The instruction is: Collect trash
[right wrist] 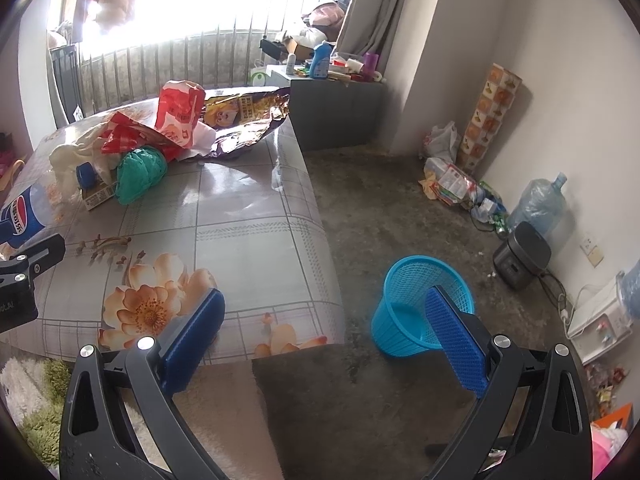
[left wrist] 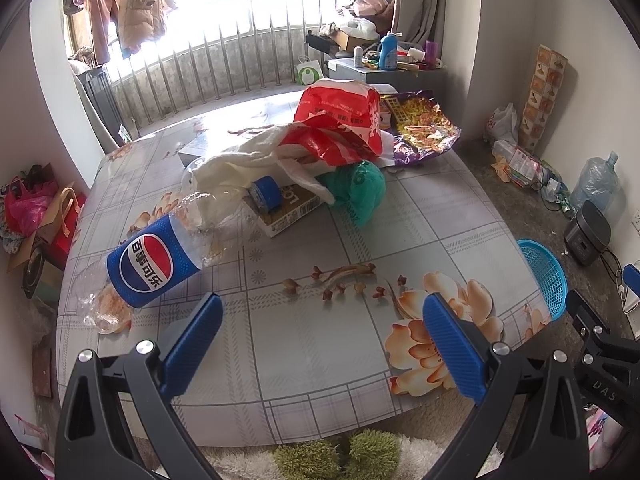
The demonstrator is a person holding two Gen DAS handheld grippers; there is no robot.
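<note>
Trash lies on a table with a floral cloth (left wrist: 320, 340): a crushed Pepsi bottle (left wrist: 154, 264) at the left, a white cloth (left wrist: 240, 164), a small cardboard box (left wrist: 288, 210) with a blue cap on it, a green bag (left wrist: 360, 188), a red plastic bag (left wrist: 340, 120) and a purple snack wrapper (left wrist: 424, 128). My left gripper (left wrist: 324, 320) hovers open over the table's near edge, right of the bottle, holding nothing. My right gripper (right wrist: 326, 316) is open and empty past the table's right corner. A blue mesh basket (right wrist: 420, 308) stands on the floor behind its right finger.
A grey cabinet (right wrist: 336, 112) with bottles on top stands beyond the table. Along the right wall lie bags of litter (right wrist: 452, 184), a water jug (right wrist: 540, 204), a rice cooker (right wrist: 520, 256) and cables. Bare concrete floor (right wrist: 380, 216) separates the table and the wall.
</note>
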